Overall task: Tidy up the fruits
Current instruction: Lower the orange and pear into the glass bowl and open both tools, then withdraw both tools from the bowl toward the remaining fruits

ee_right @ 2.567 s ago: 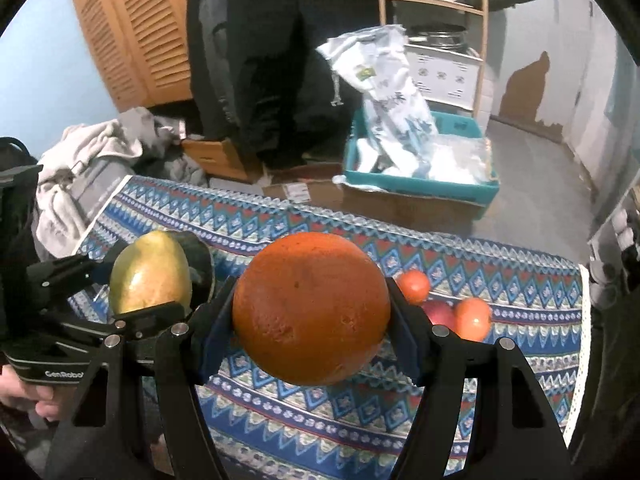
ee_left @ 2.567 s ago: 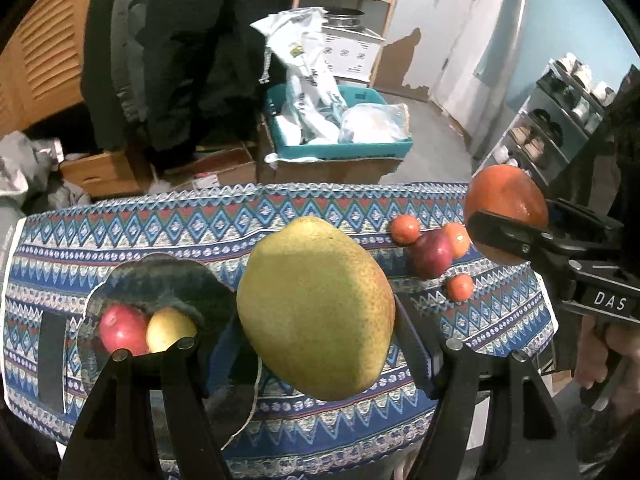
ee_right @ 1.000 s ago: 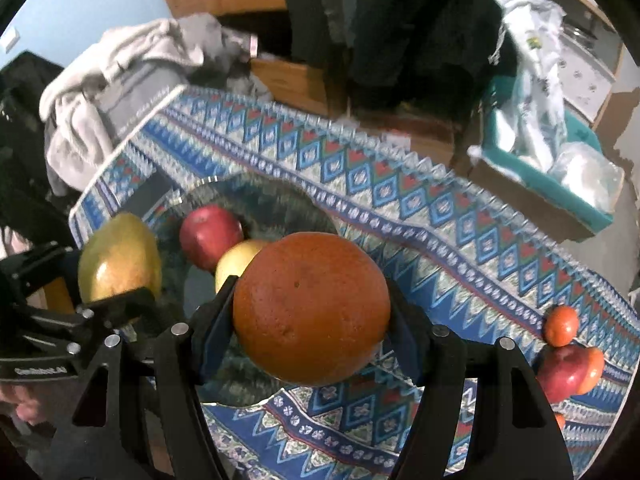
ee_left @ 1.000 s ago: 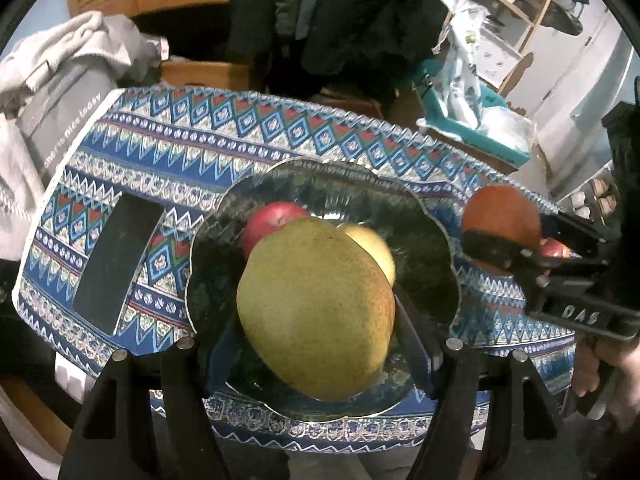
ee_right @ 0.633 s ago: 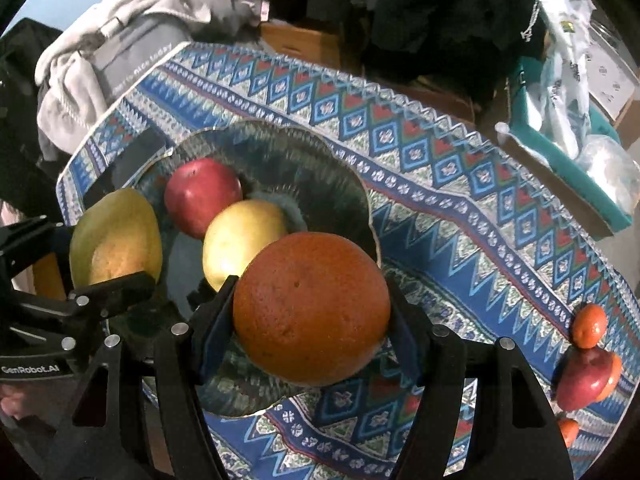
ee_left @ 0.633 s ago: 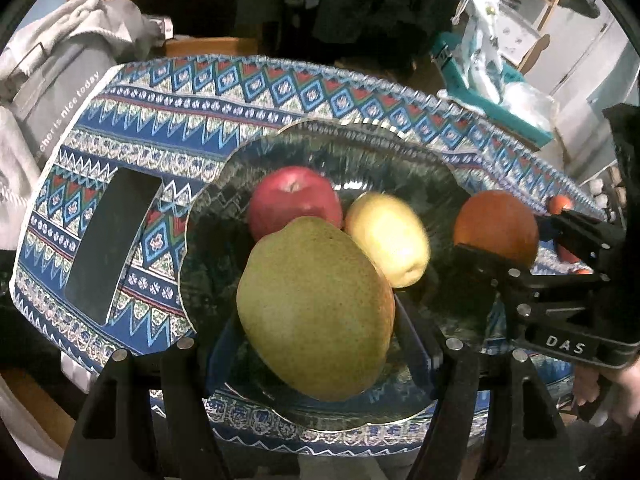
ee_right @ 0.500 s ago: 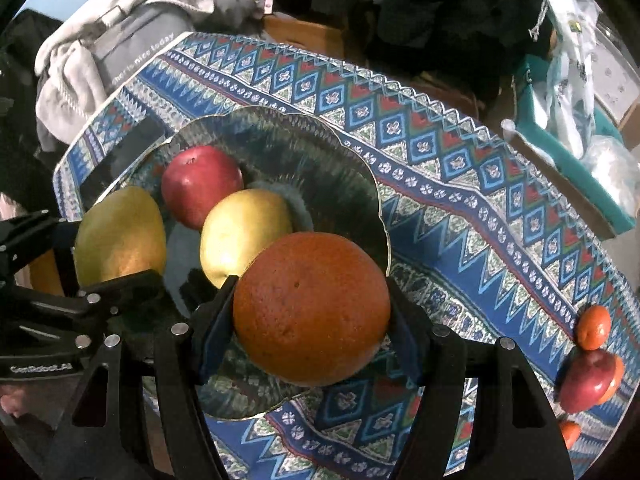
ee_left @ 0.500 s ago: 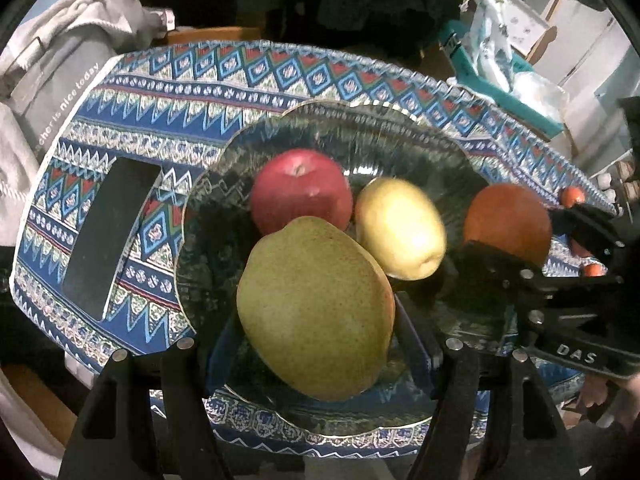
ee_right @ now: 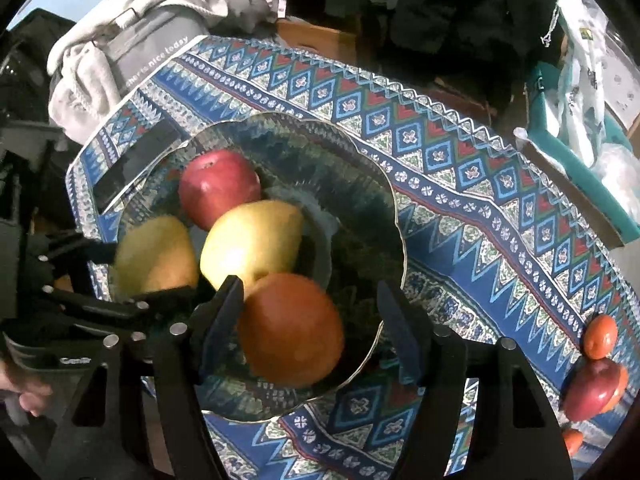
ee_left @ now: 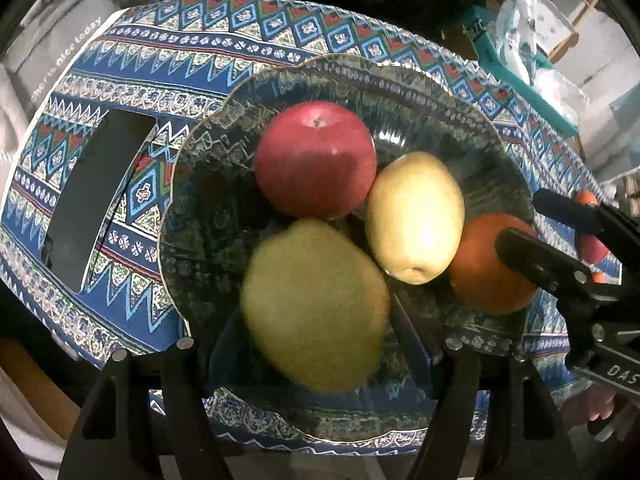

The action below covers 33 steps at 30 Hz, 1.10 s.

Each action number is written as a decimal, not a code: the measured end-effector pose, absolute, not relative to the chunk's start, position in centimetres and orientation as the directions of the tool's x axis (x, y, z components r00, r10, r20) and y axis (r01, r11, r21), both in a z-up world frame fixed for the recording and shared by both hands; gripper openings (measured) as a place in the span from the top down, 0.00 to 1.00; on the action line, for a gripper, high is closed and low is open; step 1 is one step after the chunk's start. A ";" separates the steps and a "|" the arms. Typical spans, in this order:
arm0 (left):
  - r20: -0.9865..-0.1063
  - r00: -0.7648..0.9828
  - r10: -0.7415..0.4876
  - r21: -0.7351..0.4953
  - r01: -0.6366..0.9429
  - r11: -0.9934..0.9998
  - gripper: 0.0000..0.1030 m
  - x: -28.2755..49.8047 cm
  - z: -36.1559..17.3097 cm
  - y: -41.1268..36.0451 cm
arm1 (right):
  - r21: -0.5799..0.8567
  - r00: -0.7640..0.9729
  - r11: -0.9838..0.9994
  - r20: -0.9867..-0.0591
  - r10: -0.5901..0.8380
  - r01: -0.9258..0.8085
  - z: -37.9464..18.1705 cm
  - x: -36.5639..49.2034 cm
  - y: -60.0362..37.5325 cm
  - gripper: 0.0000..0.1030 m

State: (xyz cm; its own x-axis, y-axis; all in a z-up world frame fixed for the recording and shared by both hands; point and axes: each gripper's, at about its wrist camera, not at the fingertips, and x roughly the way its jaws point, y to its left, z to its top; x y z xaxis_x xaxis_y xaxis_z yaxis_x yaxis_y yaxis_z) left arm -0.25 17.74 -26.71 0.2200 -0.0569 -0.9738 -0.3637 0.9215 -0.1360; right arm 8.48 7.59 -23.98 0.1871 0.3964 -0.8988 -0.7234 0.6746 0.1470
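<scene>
Fruits [ee_left: 360, 208] mostly in the glass bowl [ee_left: 360, 68] on the worktop [ee_left: 200, 40]: red apple [ee_left: 316, 160], yellow pear [ee_left: 416, 216], orange [ee_right: 292, 328] lying loose between right tongs [ee_right: 308, 286], spread apart. Mango [ee_left: 316, 304] between left tongs [ee_left: 312, 320], grip unclear. Small fruits [ee_right: 596, 336] left outside.

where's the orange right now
In the right wrist view the orange sits low in the glass bowl, just in front of the yellow pear.
</scene>
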 end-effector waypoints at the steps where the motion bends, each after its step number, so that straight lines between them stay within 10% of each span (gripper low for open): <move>1: -0.970 0.237 -0.056 -0.141 -0.361 0.922 0.30 -0.2 -26.2 17.8 | 0.148 0.187 0.675 -0.899 0.397 -0.723 -23.9 8.5 7.6 0.32; 33: -0.859 0.510 0.042 -0.037 -0.145 0.989 0.22 0.4 -15.2 10.6 | 0.103 0.455 0.802 -0.777 0.434 -0.589 -11.5 7.7 -1.9 0.31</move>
